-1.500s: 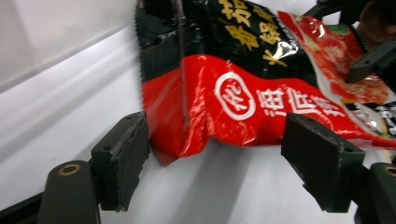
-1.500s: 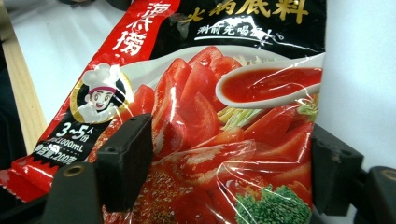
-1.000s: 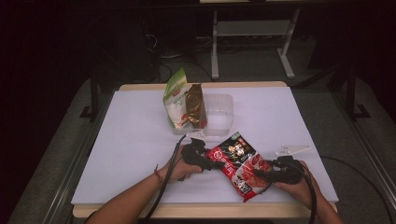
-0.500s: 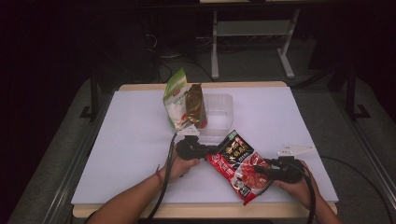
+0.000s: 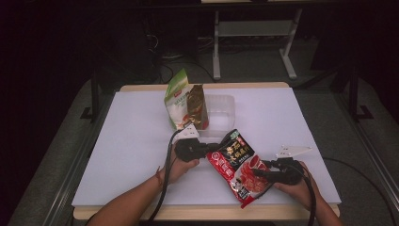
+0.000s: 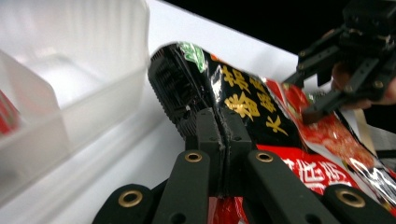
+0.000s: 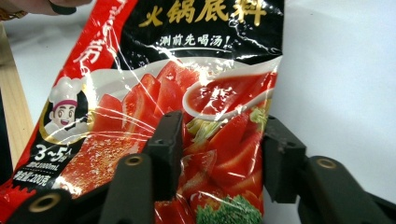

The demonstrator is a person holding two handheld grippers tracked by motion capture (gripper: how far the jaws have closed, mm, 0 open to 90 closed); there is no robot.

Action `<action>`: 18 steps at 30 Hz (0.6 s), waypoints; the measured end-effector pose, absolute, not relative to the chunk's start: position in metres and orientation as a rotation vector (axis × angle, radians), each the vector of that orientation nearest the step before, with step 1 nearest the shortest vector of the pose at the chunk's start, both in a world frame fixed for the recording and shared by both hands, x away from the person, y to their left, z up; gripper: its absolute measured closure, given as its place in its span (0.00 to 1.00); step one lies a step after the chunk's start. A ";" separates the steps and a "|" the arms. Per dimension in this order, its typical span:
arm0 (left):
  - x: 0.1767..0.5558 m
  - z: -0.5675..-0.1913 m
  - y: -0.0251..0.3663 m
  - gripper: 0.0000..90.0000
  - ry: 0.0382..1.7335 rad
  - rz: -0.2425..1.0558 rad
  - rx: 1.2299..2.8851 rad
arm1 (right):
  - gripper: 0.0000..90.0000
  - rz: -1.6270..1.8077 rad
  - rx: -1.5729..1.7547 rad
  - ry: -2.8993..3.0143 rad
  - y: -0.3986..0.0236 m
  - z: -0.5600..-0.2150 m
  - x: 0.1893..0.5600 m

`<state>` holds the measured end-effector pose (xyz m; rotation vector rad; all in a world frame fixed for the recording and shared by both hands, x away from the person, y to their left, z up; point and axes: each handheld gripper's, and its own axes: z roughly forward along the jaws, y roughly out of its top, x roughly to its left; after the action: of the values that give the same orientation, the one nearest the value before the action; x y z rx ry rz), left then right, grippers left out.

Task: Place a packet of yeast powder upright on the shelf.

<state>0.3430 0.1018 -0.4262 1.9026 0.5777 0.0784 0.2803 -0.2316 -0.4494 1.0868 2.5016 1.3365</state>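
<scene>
High view puts the red and black sauce packet (image 5: pixel 239 165) at the middle of things, lying slantwise on the white tabletop (image 5: pixel 117 141), its black top end toward the clear plastic tub (image 5: pixel 220 110) and its red bottom end toward the near wooden edge (image 5: pixel 197 214) of the table. The left gripper (image 5: pixel 211 147) is clenched on the packet's black top edge; in the left gripper view its jaws stand pressed together with the foil (image 6: pixel 243 102) pinched between them. The right gripper (image 5: pixel 261 170) sits at the packet's lower right side, and in the right gripper view its jaws stand apart on either side of the printed tomato picture (image 7: pixel 219 121); they have just been opening, and the pads are not pressing the wrapper. Beyond the packet, the tub stands at the far middle of the tabletop, and two upright bags, one green and white (image 5: pixel 177 99) and one brown (image 5: pixel 196 107), lean at the tub's left end. Past the packet's right end, a pale three-cornered plate (image 5: pixel 292 150) rides on the right gripper. Round the table the floor (image 5: pixel 263 70) is grey and dim, with the white legs of a stand (image 5: pixel 216 42) behind the tub and black cables (image 5: pixel 164 61) on the floor to the left of them
</scene>
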 end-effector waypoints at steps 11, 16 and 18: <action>0.334 -0.398 0.102 0.99 0.439 0.132 1.881 | 0.39 1.350 1.011 2.582 -0.215 -0.441 0.289; 0.338 -0.394 0.101 0.99 0.438 0.119 1.864 | 0.42 1.366 0.999 2.659 -0.211 -0.438 0.303; 0.339 -0.392 0.102 0.99 0.437 0.121 1.865 | 0.50 1.381 1.007 2.682 -0.212 -0.437 0.307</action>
<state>0.3393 0.1017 -0.3921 1.8649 0.4369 0.1214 0.3072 -0.2118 -0.4371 1.0069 2.6820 1.3812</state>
